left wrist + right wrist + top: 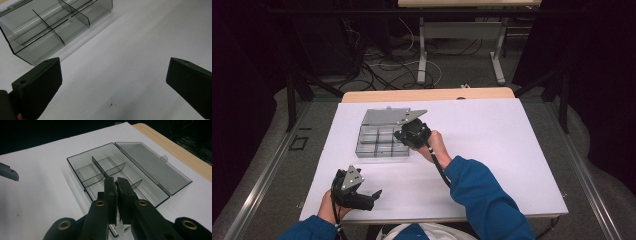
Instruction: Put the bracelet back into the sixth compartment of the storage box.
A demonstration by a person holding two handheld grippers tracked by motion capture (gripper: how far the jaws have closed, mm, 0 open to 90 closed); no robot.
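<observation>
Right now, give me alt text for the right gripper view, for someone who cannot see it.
A pair of black tongs, shut with the pads together, points down over the near edge of a smoky clear plastic box with dividers. The box's hinged lid lies open flat on a white table.

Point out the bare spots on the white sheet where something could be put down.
Free: the wide stretch right of the clear divided box, out to the sheet's right edge, and the strip between box and left tool. Crowded: around the box, where the right tool sits shut over its compartments.
</observation>
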